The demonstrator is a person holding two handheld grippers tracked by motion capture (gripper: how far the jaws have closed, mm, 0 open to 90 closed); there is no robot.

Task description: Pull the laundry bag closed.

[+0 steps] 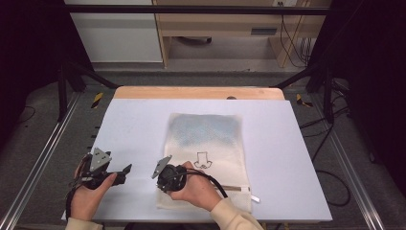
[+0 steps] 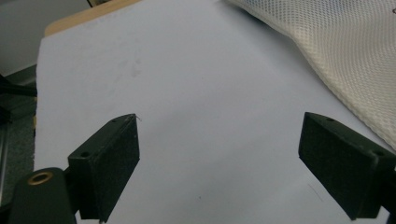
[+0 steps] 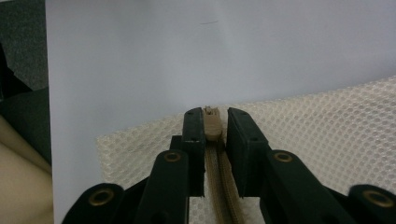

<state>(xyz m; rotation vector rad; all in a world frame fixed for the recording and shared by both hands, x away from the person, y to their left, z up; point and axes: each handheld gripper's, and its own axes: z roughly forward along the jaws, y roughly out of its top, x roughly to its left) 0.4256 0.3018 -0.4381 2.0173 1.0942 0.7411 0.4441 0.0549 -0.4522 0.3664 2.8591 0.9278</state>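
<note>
Right tool clenched on zipper pull of mesh bag, left tool released over table.

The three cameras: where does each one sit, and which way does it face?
High view: above the person's side, facing forward and down on the table; both hands show.
Left gripper view: on the left gripper, over bare table; open jaws.
Right gripper view: on the right gripper, shut on the zipper pull.
All share the mesh bag.
</note>
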